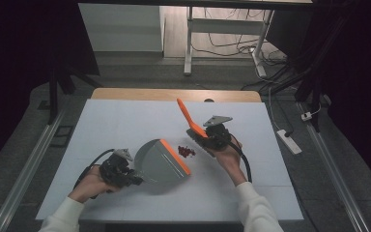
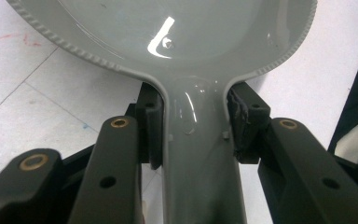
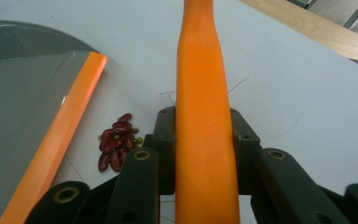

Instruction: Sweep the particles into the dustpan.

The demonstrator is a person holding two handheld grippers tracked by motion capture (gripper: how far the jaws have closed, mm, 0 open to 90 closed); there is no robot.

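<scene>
Table: brush (image 3: pixel 205 93) bristles cut off.

I see a grey dustpan (image 1: pixel 162 162) with an orange lip lying on the white table, its mouth facing a small heap of dark red beans (image 1: pixel 186 151) just beside it. An orange brush handle (image 1: pixel 189 117) slants upward just past the beans

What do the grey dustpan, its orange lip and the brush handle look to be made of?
Grey dustpan: looks like hard moulded plastic, glossy, with a sharp light glint and a ribbed rim. Orange lip: smooth matte strip along the pan's front edge, possibly rubber or softer plastic; the look leaves it open. Orange brush handle: apparently moulded plastic, smooth with a satin finish, evenly coloured.
</scene>
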